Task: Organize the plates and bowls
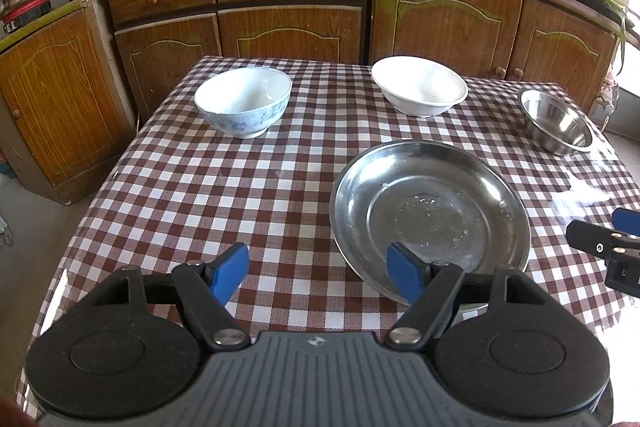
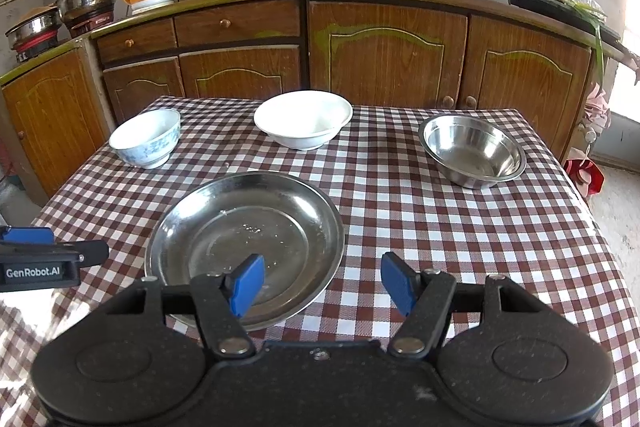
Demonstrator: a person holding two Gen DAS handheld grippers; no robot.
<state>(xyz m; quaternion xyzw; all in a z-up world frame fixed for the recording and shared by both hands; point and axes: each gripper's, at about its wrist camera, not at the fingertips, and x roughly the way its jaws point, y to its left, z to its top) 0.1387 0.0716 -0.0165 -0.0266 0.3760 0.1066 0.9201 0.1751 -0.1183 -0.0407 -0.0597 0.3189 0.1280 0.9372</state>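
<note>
Nearest the viewer, the left gripper [image 1: 318,277] and the right gripper [image 2: 322,283] hover above the front edge of the counter [image 1: 248,187], both angled downward. On each, the jaws stand spread apart with nothing between the blue pads; neither touches any dish.

Directly ahead of both lies the steel plate [image 2: 244,247], flat on the checked cloth, between the two grippers. One pad of each gripper overlaps its near rim in view, but appears to sit above it, not on it.

Farther back stand three bowls, well apart from one another: the blue-patterned bowl [image 1: 244,101] at left, the white bowl [image 1: 420,85] in the middle, the steel bowl [image 2: 472,151] at right. All are upright and empty.

Step in hand, as judged: none of the sorting is done; no dish is stacked or grouped. The next move likely calls for lowering one gripper to a rim and pinching it, taking care that thin steel may slip.

Hidden or unclear: the plate's near rim is covered by the gripper bodies; each gripper shows only partly, cut off at the edge, in the other's view; specks on the plate's centre cannot be identified.
</note>
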